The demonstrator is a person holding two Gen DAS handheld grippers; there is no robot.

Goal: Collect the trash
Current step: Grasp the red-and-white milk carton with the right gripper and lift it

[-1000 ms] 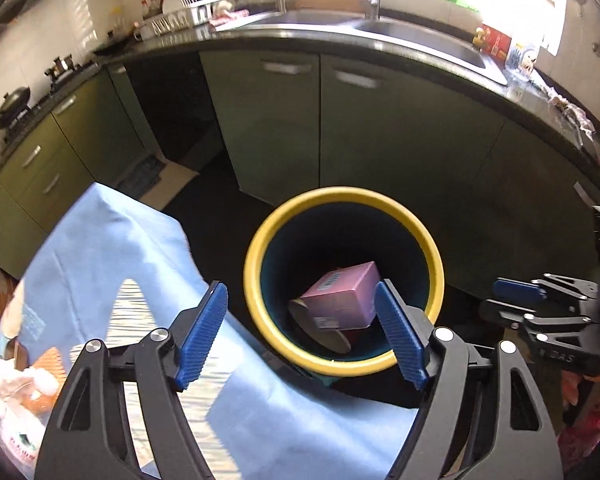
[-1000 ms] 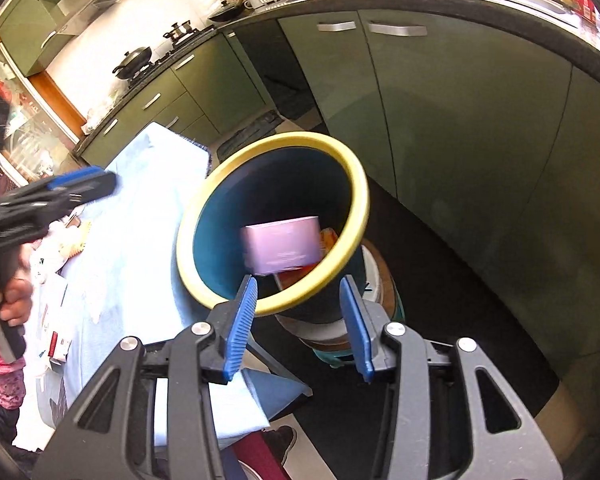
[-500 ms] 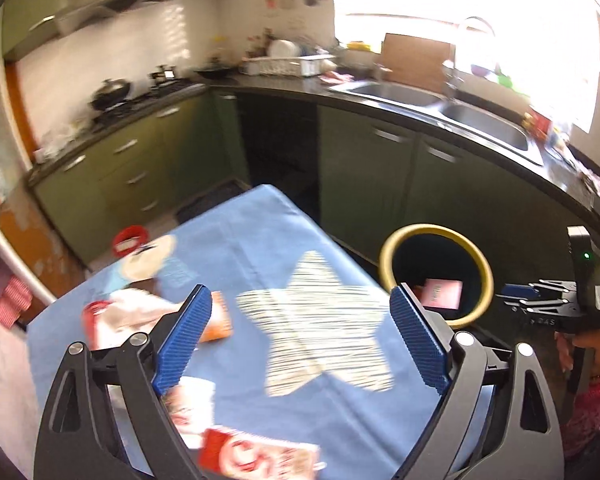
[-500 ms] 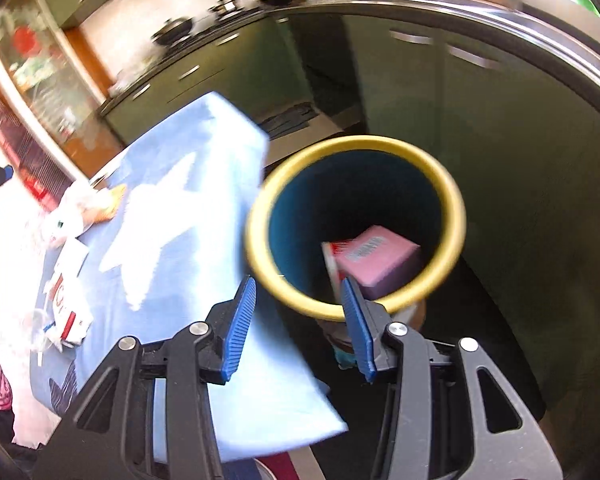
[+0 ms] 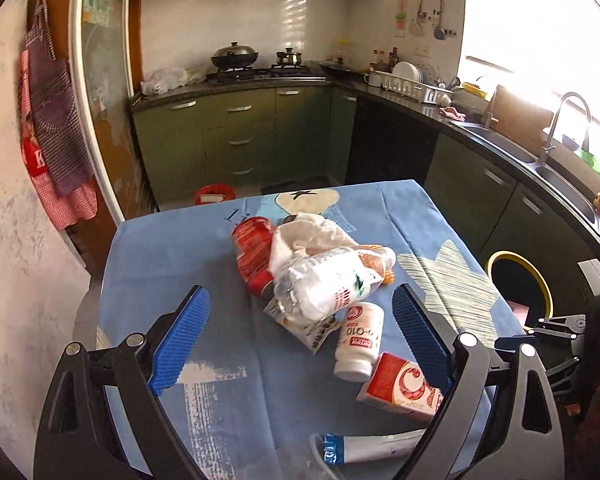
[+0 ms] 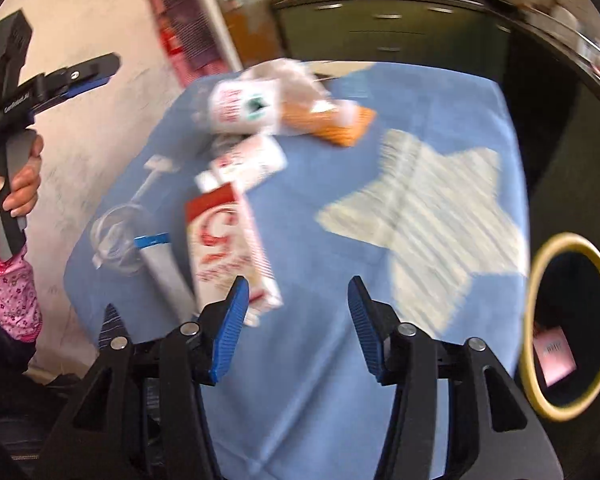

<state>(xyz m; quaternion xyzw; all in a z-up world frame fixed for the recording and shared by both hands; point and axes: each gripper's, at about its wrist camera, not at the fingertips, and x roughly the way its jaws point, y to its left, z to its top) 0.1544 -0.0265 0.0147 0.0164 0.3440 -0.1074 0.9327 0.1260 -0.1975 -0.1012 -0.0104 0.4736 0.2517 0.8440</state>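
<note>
Both grippers have swung away from the yellow-rimmed bin (image 5: 516, 284), which a second ago filled each view, and now look down on the blue tablecloth (image 5: 172, 256) and the litter on it. That bin now stands off the table's right edge, a pink box (image 6: 553, 354) lying inside it.

Near the cloth's middle the trash lies in a heap: a crumpled red wrapper (image 5: 252, 254), a wad of white tissue (image 5: 312, 234) over it, and a clear plastic bag with white and red print (image 5: 324, 284) leaning on both, an orange packet (image 6: 336, 124) poking out behind. Just in front lies a white bottle with a red label (image 5: 360, 338) on its side, then a red-and-white carton (image 5: 400, 388) lying flat, and nearest the camera a white tube with a blue band (image 5: 364, 446). From the right wrist view a clear plastic cup (image 6: 118, 240) lies just beside the tube.

Jaws of the left gripper (image 5: 300, 344) have just been opening and stand wide, with nothing pressed between the pads; bottle and carton sit below the gap, untouched. Jaws of the right gripper (image 6: 298, 328) have just been opening too, to about half spread, and hold nothing; the left pad overlaps the carton's near end in the blurred view, but I cannot tell whether it touches. A hand (image 6: 14, 188) grips the left gripper's handle.
</note>
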